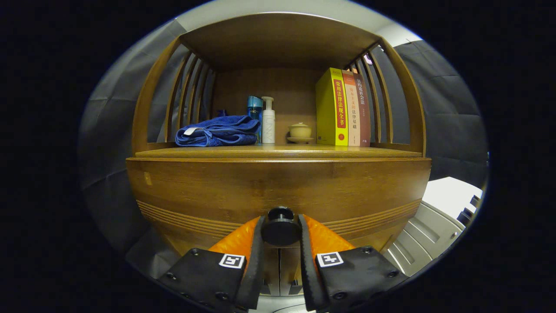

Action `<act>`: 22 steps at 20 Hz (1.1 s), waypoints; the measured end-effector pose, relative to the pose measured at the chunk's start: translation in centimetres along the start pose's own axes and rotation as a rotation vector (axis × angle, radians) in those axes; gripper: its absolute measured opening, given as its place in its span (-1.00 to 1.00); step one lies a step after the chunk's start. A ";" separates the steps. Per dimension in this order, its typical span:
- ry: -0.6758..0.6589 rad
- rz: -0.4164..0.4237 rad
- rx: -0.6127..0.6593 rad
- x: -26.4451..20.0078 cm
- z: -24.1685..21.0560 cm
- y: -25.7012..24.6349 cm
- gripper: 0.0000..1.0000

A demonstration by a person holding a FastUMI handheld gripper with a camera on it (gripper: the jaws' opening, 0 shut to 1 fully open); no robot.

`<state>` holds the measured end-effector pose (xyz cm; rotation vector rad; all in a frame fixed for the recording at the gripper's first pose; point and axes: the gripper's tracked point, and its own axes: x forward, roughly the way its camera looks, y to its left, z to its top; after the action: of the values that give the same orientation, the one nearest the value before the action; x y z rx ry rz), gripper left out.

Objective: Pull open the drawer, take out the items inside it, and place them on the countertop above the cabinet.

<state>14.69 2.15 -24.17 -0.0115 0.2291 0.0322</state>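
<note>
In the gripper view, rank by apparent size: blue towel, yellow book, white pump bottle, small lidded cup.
1. Yellow book and blue towel: too close to rank.
2. White pump bottle.
3. Lidded cup.
Jaws grip the drawer knob.

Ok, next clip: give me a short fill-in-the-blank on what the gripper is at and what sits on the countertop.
1. The gripper has both fingers pressed on the drawer's round ____.
2. The drawer front is still ____.
3. On the countertop, the folded towel is ____ in colour.
4. The small lidded cup stands between the white pump bottle and the ____.

Missing words: knob; closed; blue; books
</note>
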 end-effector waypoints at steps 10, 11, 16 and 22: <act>0.060 -0.004 0.067 -6.2 -0.8 -0.2 -0.16; 0.062 -0.004 0.069 -6.9 -0.9 -0.2 -0.16; 0.081 -0.012 0.074 -9.3 -1.3 -0.3 -0.17; 0.106 -0.011 0.052 -11.7 -1.7 -0.2 -0.17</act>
<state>2.95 1.60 -23.18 0.0378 0.3353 0.0143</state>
